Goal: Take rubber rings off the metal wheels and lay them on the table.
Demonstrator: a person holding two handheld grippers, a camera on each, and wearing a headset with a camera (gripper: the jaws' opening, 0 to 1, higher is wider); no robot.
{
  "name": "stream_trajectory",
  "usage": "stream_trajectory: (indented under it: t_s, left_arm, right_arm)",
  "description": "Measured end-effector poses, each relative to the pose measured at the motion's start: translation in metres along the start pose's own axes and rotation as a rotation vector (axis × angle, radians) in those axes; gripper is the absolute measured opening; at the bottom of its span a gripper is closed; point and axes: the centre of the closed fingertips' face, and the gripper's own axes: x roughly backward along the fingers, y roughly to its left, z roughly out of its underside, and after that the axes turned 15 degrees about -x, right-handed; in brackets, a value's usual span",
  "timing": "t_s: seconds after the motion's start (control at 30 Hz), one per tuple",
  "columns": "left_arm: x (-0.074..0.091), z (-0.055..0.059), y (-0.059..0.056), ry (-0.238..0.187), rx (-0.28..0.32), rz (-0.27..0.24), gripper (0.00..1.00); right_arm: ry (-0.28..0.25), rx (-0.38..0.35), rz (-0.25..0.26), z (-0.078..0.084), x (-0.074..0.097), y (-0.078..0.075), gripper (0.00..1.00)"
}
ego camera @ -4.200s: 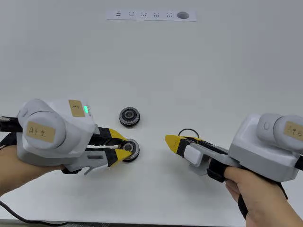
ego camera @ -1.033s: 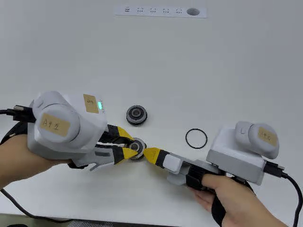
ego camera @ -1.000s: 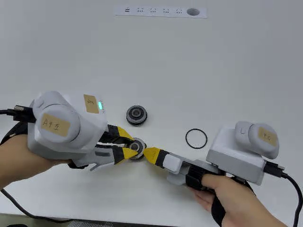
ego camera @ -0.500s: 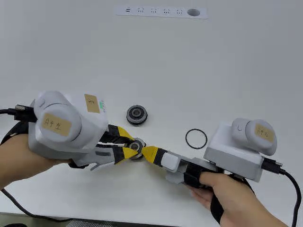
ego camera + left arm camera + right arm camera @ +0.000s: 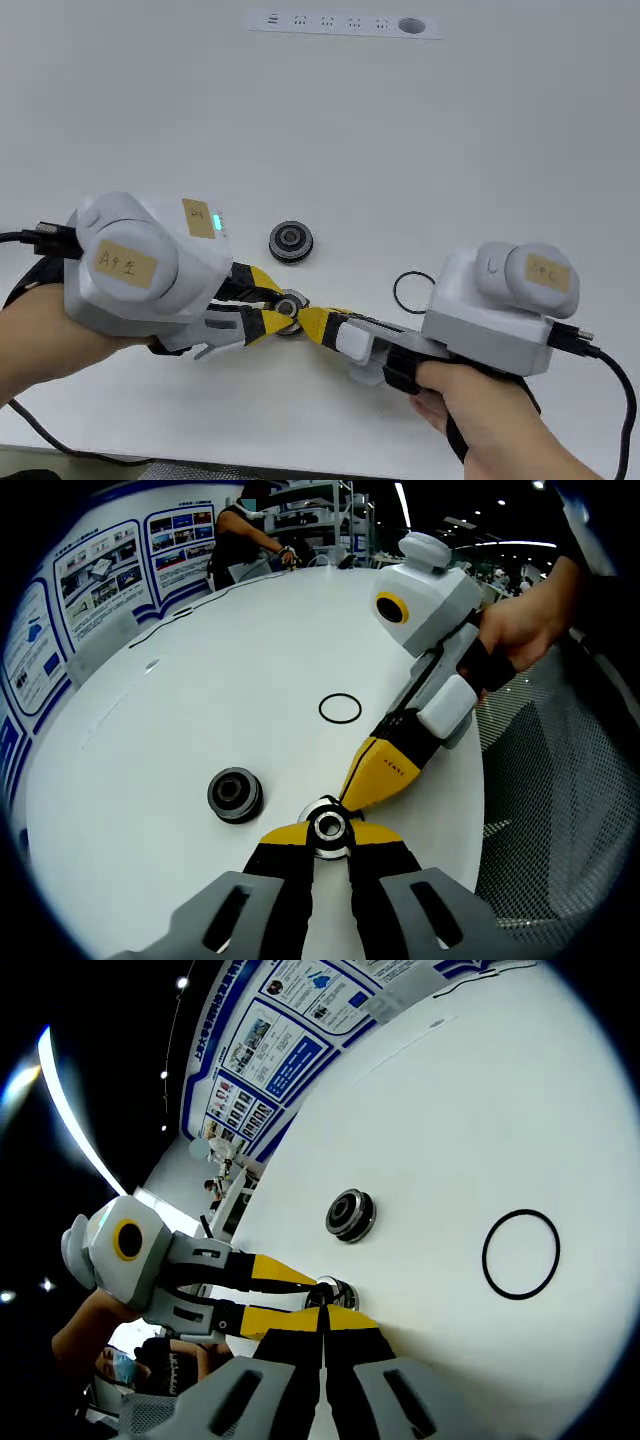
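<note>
Covering the work area is a white table [image 5: 480,150], round-edged in the gripper views, with wall posters [image 5: 110,570] and shelving behind it. The left gripper [image 5: 268,303] clamps a metal wheel [image 5: 289,306] between its jaws, close to the table's front edge. The right gripper [image 5: 307,321] meets that wheel from the opposite side, jaws pressed narrow, tips at its rim. Whether they pinch the rubber cannot be told. A second wheel [image 5: 291,241] lies just beyond the held wheel. A loose rubber ring [image 5: 410,290] lies flat to its right, partly behind the right gripper's body. Past the held wheel the surface runs open to a power strip [image 5: 343,24]. The left gripper view shows the ring whole, and a person [image 5: 245,530] at the far side.
</note>
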Motion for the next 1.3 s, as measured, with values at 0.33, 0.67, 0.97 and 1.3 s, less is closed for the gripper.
stream_trajectory:
  t_s: [0.33, 0.67, 0.97, 1.3]
  left_arm:
    - [0.0001, -0.0003, 0.0001, 0.0, -0.001, -0.003, 0.12]
    - [0.0002, -0.0006, -0.0002, -0.002, -0.004, -0.004, 0.13]
    - [0.0001, -0.0004, 0.0001, -0.005, -0.011, 0.0, 0.13]
    - [0.0005, 0.0, -0.0005, -0.012, -0.014, -0.022, 0.13]
  right_arm:
    - [0.005, 0.038, 0.006, -0.0002, -0.0019, 0.0016, 0.0]
    - [0.023, 0.087, 0.008, -0.001, -0.0073, 0.0091, 0.0]
    - [0.012, 0.037, 0.005, -0.0023, -0.0047, 0.0068, 0.01]
    - [0.005, -0.023, -0.003, -0.0015, -0.0035, 0.0061, 0.01]
